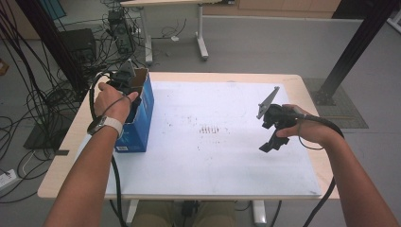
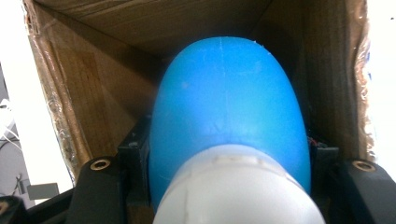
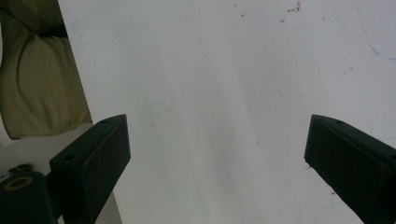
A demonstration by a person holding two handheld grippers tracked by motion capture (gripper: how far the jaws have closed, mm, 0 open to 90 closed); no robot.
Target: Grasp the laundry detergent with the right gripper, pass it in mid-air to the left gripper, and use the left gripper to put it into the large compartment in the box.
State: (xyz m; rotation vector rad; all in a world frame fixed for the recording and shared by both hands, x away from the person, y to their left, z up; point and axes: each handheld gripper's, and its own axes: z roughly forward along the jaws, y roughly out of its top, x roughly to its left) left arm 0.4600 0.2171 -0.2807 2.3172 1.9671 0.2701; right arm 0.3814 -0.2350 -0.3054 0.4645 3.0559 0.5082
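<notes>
While the left gripper (image 1: 124, 79) reaches down into the open top of the tall blue cardboard box (image 1: 142, 118) standing near the tabletop's left edge, its jaws pinch a blue plastic bottle with a white cap (image 2: 229, 126) inside the box's brown interior. Over the white mat (image 1: 213, 161) near the right edge, the right gripper (image 3: 217, 154) tilts downward with its jaws spread wide and empty.

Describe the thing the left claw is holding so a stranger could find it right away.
Start at the white sheet covering the table, then go to the blue cardboard box at its left edge. Inside the open top, the left claw grips a smooth, rounded blue bottle with a white cap, the one glossy thing among brown cardboard walls.
</notes>
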